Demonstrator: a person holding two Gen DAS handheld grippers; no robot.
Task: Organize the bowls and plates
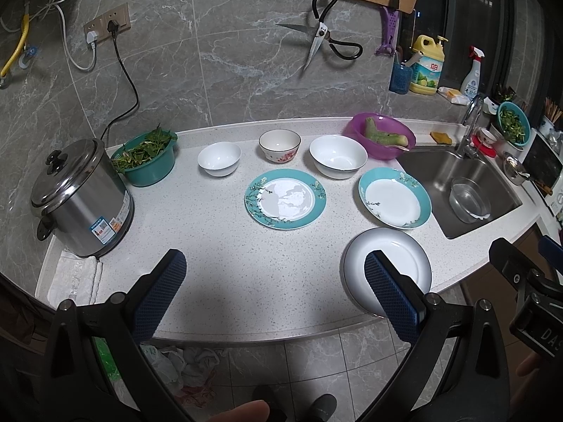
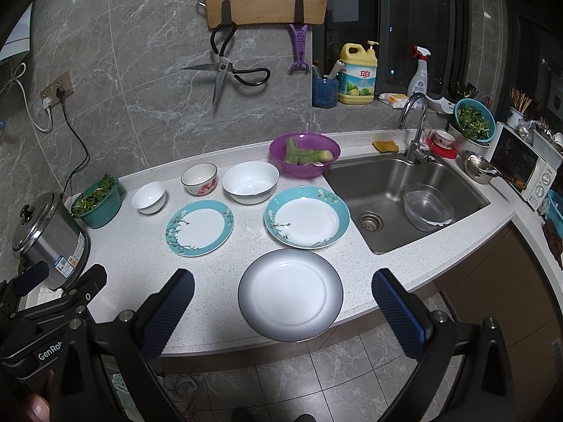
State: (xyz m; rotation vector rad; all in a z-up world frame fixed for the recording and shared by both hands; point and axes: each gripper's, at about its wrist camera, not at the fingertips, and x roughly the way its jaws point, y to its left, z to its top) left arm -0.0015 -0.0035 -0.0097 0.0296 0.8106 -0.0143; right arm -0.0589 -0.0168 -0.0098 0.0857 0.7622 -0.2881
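My right gripper (image 2: 282, 297) hangs wide and empty, the grey-rimmed plate (image 2: 290, 293) straight ahead between its fingers at the countertop's (image 2: 116, 256) front edge, overhanging slightly. My left gripper (image 1: 275, 274), also wide and empty, has that plate off to its right, so I judge the right nearer.

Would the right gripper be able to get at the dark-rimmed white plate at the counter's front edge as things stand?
Probably yes: the right gripper is open, the dark-rimmed white plate lies directly ahead between its fingers, and nothing stands between them. The plate overhangs the counter edge, leaving its rim free.
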